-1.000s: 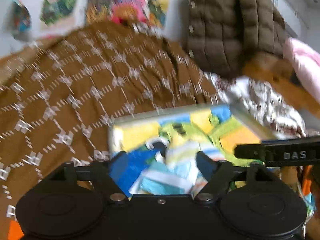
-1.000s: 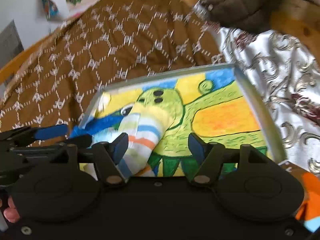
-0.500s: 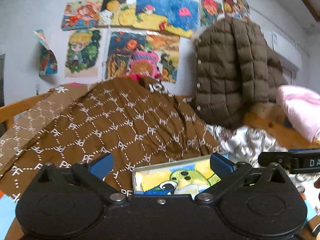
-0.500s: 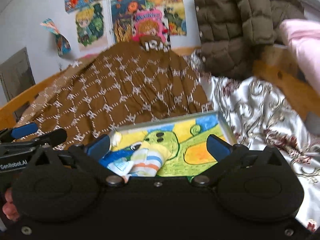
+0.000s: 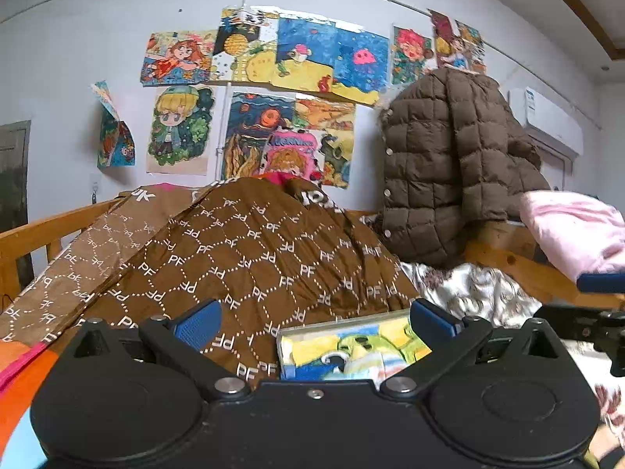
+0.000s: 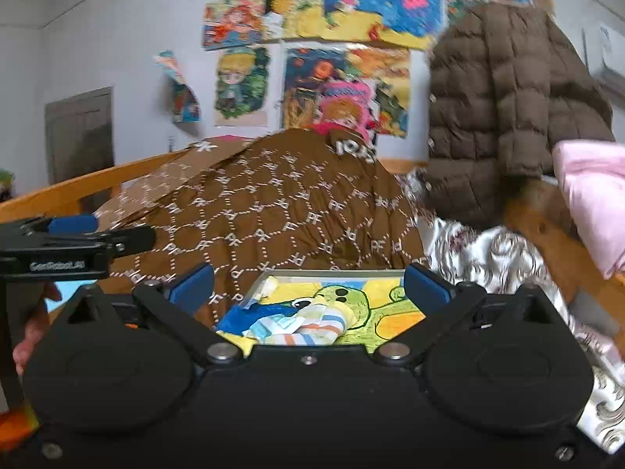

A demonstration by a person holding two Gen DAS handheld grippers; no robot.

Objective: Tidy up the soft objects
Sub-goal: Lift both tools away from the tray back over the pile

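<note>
A shallow tray (image 6: 332,272) with a green frog picture inside lies on the bed; it also shows in the left wrist view (image 5: 336,322). A striped sock (image 6: 308,328) and a pale blue folded cloth (image 6: 269,326) lie in it; the sock shows in the left wrist view too (image 5: 367,365). My left gripper (image 5: 314,322) is open and empty, raised behind the tray. My right gripper (image 6: 308,285) is open and empty, also raised behind the tray. The left gripper appears in the right wrist view at the left (image 6: 74,234).
A brown patterned quilt (image 5: 242,258) is heaped behind the tray. A brown puffer jacket (image 5: 449,164) hangs at the right, a pink pillow (image 5: 574,230) on the wooden rail. A silver floral sheet (image 6: 488,250) lies right of the tray. Drawings cover the wall.
Both grippers have opened wide and pulled up and back from the tray. The sock and cloth stay in the tray, free of the fingers.
</note>
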